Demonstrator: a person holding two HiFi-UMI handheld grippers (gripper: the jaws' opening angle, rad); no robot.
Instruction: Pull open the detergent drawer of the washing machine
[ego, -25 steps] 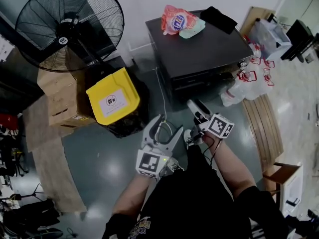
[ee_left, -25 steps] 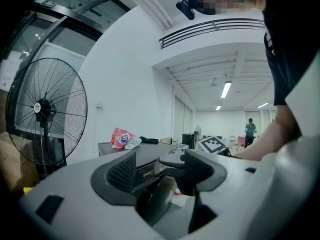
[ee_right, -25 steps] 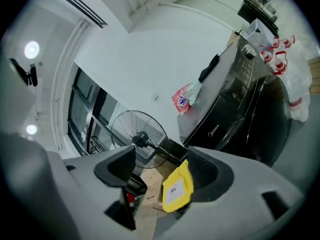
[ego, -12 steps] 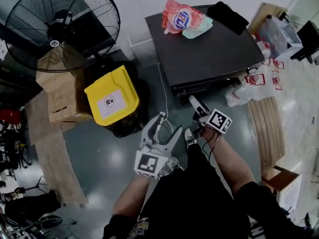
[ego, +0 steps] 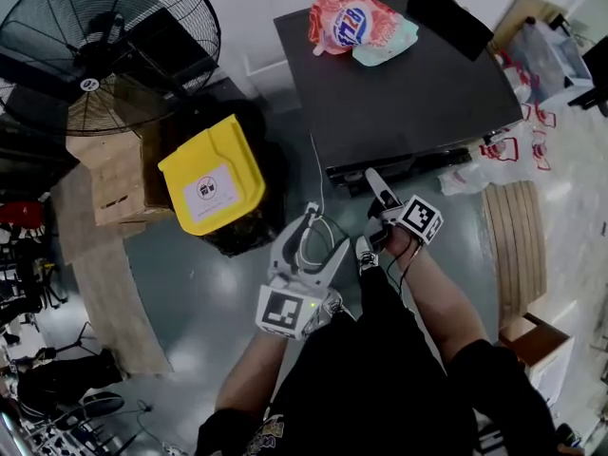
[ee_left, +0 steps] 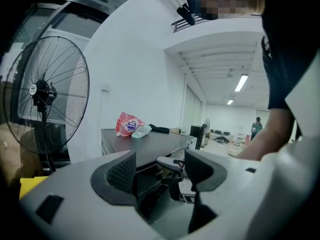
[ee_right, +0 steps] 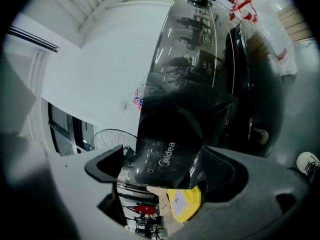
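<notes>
Washing machine [ego: 408, 84] stands on the floor [ego: 190, 321], its back to the far wall. On the machine's top, a detergent bag [ego: 351, 27] lies by the far left corner. A small bundle [ego: 451, 19], kind unclear, lies by the far right corner, apart from the bag. Left of the machine, the bin [ego: 211, 183] sits nearest. Cardboard boxes [ego: 114, 174] sit just beside it, further left, with the fan [ego: 95, 46] behind them. Right of the machine are plastic bags [ego: 494, 160], and a slatted board [ego: 518, 245] lies on the floor nearer than the bags.

The washer [ego: 408, 93] top carries a red bag [ego: 344, 22] and a black item [ego: 450, 19] at its far edge. On the grey floor [ego: 204, 312], at the left, stand a fan [ego: 95, 55], boxes [ego: 119, 174] and a yellow bin [ego: 211, 186].
</notes>
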